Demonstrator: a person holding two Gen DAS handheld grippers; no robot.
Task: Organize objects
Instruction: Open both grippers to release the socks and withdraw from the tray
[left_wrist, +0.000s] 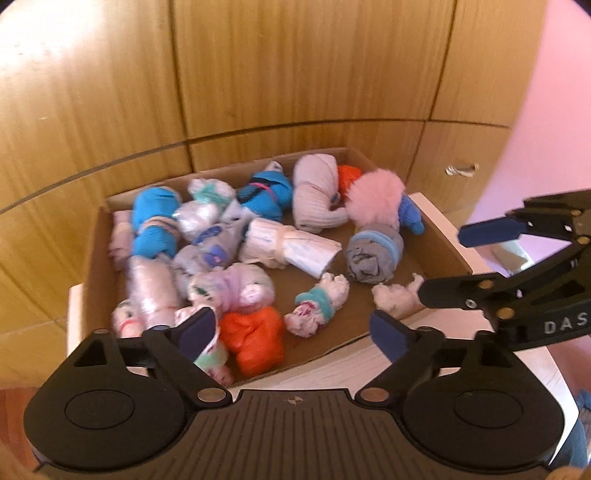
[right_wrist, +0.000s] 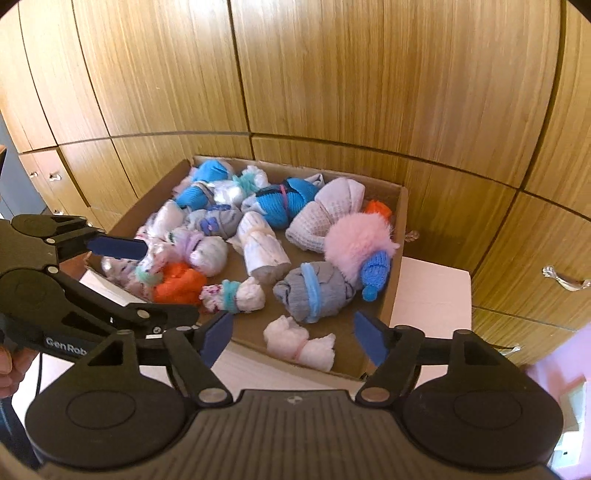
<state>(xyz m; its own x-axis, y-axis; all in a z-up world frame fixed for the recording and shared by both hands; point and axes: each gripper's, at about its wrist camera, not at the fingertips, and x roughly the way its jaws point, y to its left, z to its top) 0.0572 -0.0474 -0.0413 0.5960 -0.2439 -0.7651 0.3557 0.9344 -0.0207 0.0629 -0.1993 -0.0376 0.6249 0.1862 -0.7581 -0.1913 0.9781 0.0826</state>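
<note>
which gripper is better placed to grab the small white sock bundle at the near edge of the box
Right, probably. The right gripper is open, with the white sock bundle framed between its fingers. The left gripper, also open and empty, faces the orange bundle instead.

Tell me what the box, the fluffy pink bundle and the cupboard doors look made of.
Box: plain brown cardboard, matte, thin raw-edged walls. Fluffy pink bundle: fuzzy plush or faux fur, by its long loose fibres. Cupboard doors: wood or wood-look laminate, streaky grain, slight sheen.
</note>
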